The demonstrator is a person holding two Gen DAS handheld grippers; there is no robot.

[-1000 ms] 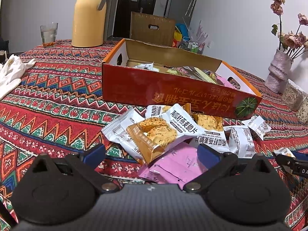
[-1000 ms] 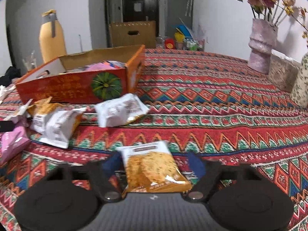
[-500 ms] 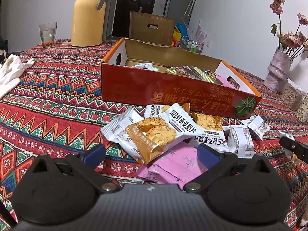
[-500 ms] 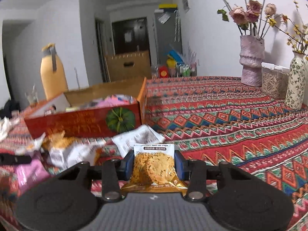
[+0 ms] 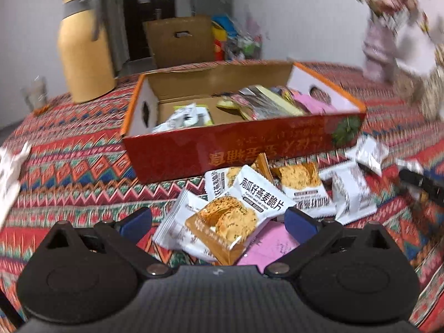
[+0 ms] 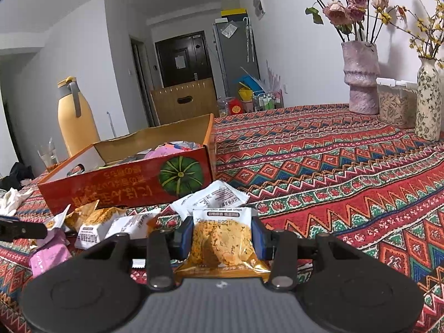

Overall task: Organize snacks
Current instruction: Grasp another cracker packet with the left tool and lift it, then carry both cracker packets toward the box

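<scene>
A red cardboard box (image 5: 244, 149) (image 6: 125, 186) with several snack packets inside sits on the patterned tablecloth. A pile of loose snack packets (image 5: 266, 194) lies in front of it. My left gripper (image 5: 217, 223) is open and empty, hovering over an orange-and-white crisp packet (image 5: 236, 216) and a pink packet (image 5: 266, 249). My right gripper (image 6: 222, 237) is shut on an orange crisp packet (image 6: 222, 241) and holds it above the table. More loose packets (image 6: 211, 197) lie beyond it, by the box's corner.
A yellow thermos (image 5: 83, 55) (image 6: 75, 116) and a glass (image 5: 34, 94) stand behind the box. Two vases (image 6: 360, 77) (image 6: 428, 100) and a plastic container (image 6: 395, 102) stand at the far right. A white cloth (image 6: 12, 199) lies at the left edge.
My right gripper closed on the orange crisp packet and lifted it off the table. My left gripper rose and tilted so the box's inside shows; its jaws stayed open.
</scene>
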